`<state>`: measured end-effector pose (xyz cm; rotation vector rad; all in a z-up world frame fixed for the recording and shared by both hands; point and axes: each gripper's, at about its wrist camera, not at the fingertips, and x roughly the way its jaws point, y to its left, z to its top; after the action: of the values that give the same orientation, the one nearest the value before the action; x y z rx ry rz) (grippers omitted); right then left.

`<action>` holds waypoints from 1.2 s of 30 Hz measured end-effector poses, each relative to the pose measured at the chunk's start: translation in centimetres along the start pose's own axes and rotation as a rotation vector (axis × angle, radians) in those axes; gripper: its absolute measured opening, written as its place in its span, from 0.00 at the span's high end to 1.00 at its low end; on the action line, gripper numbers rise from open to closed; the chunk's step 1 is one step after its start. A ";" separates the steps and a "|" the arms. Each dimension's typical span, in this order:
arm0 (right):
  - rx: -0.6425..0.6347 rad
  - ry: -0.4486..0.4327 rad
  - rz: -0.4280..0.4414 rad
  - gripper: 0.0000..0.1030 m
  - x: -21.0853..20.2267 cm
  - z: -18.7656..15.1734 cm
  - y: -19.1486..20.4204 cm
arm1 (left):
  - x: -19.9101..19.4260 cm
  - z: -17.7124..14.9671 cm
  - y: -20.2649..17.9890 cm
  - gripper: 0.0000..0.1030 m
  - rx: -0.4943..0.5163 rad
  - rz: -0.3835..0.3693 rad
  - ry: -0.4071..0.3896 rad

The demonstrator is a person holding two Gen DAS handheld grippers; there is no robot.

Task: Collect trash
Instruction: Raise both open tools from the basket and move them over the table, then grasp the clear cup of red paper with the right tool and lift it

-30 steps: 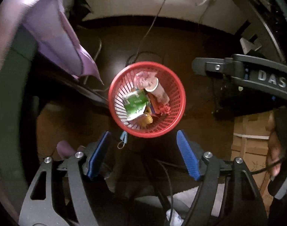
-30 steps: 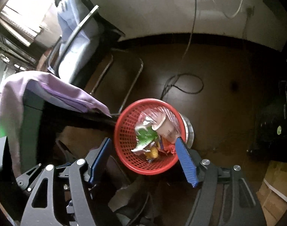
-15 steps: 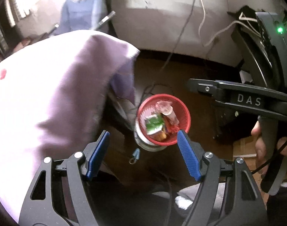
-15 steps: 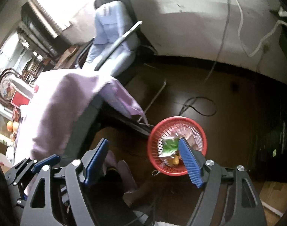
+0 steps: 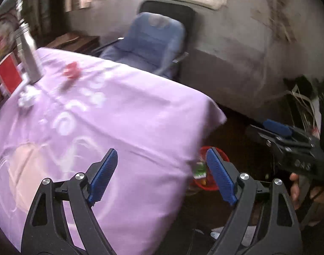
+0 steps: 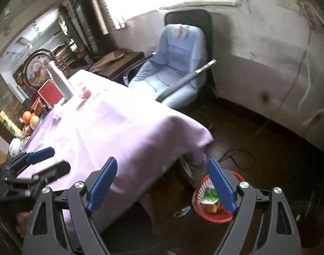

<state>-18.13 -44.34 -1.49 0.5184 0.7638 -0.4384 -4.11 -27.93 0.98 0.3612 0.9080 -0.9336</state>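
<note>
Both pairs of jaws were opening wide with nothing between them. The left gripper (image 5: 162, 176) hung over the purple tablecloth (image 5: 119, 116), and the right gripper (image 6: 162, 182) hung past the table's near corner, above the dark floor.

A second before, both cameras looked almost straight down into the red basket (image 6: 213, 210) on the floor, which filled the middle of each view with wrappers and a cup inside. Now the basket sat small and low: partly behind the right gripper's right finger (image 6: 219, 186) in the right view, and mostly hidden behind the cloth's edge and a finger in the left view. The views had swung up to the tabletop. I judged that a drop into the basket was done and the hands were going back for more trash.

The left view showed what lay on the cloth: a red scrap (image 5: 71, 70) and a white crumpled bit (image 5: 27, 97) beside a metal bottle (image 5: 28, 57), likely the next pickups. The right view showed them only small and far off, but it alone showed a small blue clip (image 6: 183, 210) on the floor just beside the basket, and fruit (image 6: 30, 118) past the table's far end.
</note>
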 end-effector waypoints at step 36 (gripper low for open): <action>-0.447 0.089 0.106 0.13 17.6 14.9 27.3 | 0.9 8.0 30.2 0.19 -0.478 0.220 -0.003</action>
<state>16.09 -34.73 2.21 0.1585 0.8847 -0.1373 24.84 -16.21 1.91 0.0471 1.0328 -0.4936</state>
